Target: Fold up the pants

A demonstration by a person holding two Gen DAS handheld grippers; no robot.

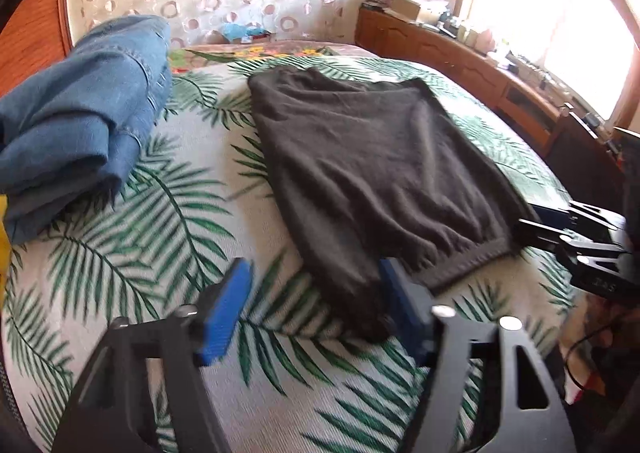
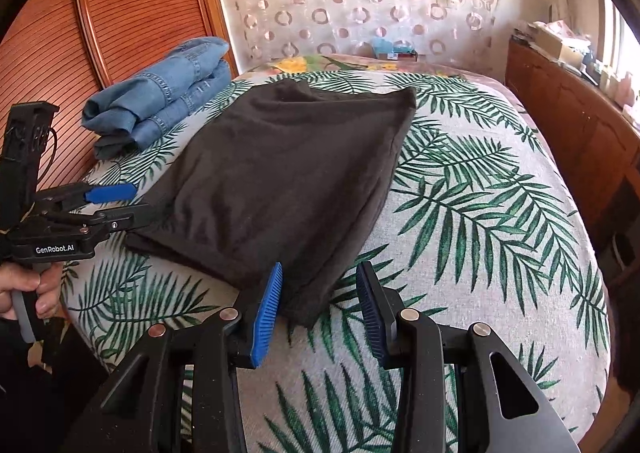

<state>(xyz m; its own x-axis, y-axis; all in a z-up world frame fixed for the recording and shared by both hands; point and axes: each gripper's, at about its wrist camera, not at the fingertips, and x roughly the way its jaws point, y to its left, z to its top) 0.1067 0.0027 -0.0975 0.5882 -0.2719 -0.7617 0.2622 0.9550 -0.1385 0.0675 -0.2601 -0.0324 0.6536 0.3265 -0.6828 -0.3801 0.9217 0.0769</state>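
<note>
Black pants lie folded flat on the palm-leaf bedspread; they also show in the right wrist view. My left gripper is open, its blue pads on either side of the pants' near left corner. It also shows in the right wrist view, at the left corner. My right gripper is open, straddling the near right corner of the pants. It also shows in the left wrist view, at the right edge of the pants.
Folded blue jeans lie at the left of the bed, also in the right wrist view. A wooden wardrobe stands left. A cluttered wooden dresser runs along the right under a bright window.
</note>
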